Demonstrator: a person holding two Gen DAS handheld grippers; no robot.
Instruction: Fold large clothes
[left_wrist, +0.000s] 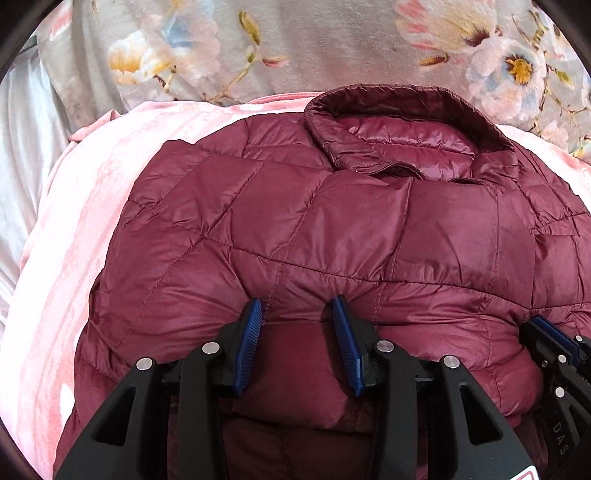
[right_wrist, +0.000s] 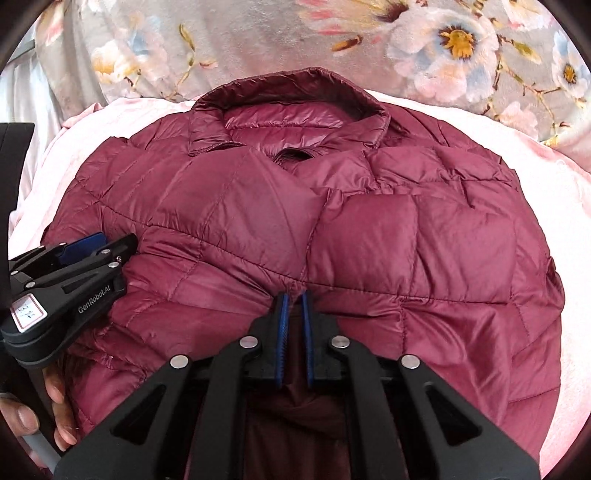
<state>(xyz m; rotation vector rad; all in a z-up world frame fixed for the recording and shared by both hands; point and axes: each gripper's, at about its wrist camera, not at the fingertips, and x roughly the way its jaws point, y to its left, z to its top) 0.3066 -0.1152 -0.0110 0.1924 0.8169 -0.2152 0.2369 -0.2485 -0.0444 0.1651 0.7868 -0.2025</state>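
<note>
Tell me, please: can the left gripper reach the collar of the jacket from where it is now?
Probably yes: the collar lies uncovered at the jacket's far end, nothing between it and the left gripper.

Floral blanket (left_wrist: 332, 48), pink cover (left_wrist: 74, 236), perhaps bedding.

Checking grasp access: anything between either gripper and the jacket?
Nothing visible. The right gripper pinches a fold of the maroon jacket; the left gripper is open, pads against the fabric.

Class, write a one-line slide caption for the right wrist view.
Right gripper pinches a fold of the maroon puffer jacket on a pink blanket.
</note>
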